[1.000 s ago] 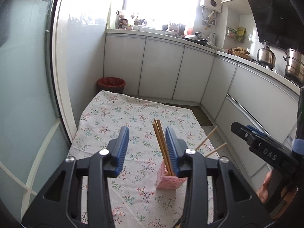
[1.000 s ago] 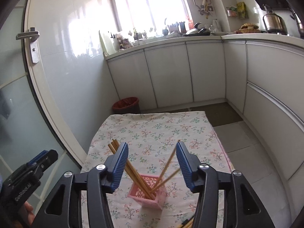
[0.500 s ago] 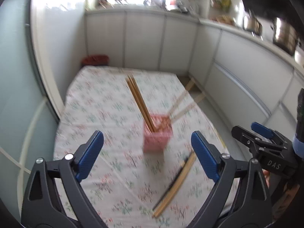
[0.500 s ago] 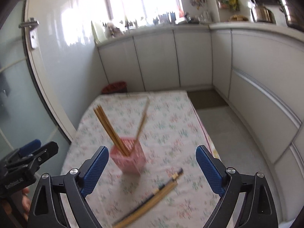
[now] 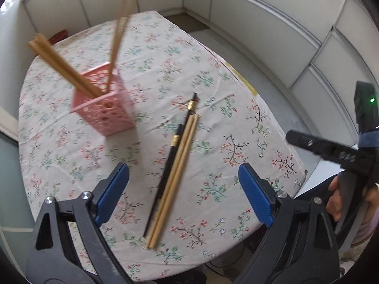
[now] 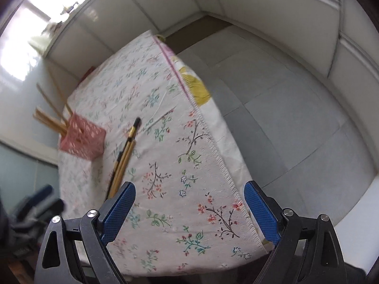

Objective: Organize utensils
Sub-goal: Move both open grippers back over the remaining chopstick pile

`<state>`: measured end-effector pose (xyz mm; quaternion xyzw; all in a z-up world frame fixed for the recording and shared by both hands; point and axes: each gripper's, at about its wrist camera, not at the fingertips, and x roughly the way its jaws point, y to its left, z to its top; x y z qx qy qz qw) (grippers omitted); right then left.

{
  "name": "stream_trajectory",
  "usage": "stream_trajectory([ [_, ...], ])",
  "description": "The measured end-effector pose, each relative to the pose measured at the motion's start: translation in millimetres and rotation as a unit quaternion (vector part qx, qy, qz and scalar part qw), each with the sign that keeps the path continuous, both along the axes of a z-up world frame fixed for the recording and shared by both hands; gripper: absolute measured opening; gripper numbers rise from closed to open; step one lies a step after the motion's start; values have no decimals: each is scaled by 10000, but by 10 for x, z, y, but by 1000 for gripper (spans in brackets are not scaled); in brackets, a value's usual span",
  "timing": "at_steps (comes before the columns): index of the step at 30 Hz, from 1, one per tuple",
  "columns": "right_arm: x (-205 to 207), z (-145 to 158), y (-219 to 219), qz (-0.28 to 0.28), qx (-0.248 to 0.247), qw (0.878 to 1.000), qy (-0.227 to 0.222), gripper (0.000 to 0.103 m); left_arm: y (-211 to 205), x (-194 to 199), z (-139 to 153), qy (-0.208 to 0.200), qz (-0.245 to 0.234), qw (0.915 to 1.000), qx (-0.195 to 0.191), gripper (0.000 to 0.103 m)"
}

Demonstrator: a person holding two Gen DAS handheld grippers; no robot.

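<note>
So we've got both grippers wide apart and holding nothing right now. The left gripper (image 5: 183,196) hangs right over the loose bundle on the flowery-cloth counter (image 5: 220,123): two pale bamboo chopsticks (image 5: 176,172) lying flush against two black chopsticks with gold bands (image 5: 170,156). They're all parallel and touching, so grabbing a single pair cleanly looks fiddly to us. The pink perforated plastic basket (image 5: 104,108) stands near their far tips, with more bamboo chopsticks (image 5: 64,68) leaning out of it at angles, since it's shorter than they are. Our right gripper (image 6: 189,208) is off over the counter's edge, the bundle just past its left finger, probably there to help steady things.
</note>
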<state>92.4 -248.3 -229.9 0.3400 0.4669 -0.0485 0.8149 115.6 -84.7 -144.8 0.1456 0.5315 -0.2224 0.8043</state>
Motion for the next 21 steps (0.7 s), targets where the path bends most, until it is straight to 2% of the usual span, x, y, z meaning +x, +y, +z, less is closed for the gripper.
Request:
stream_trajectory([
  [6,-66,-21,-126,-155,-9,9999,3,94,-409,185,-260,329,-259,9989,214,93],
  [8,-88,1,-144,-218,-27,9997,-69,94,-535,249,-333,462,-502,9975,180,85],
  [10,-116,27,-181,-307,-18,9994,-170,94,-623,323,-423,652,-740,9950,180,65],
  [11,-125,34,-196,-356,-29,9992,-197,94,-651,353,-470,686,-822,9941,191,61],
  [15,-137,40,-236,-466,-43,9987,-214,94,-687,467,-623,782,-1040,9912,256,53],
  [18,-110,27,-214,-411,-68,9990,-168,94,-657,580,-672,800,-974,9918,214,44],
  [21,-90,34,-172,-349,-148,9991,-176,94,-641,680,-703,842,-916,9920,191,39],
])
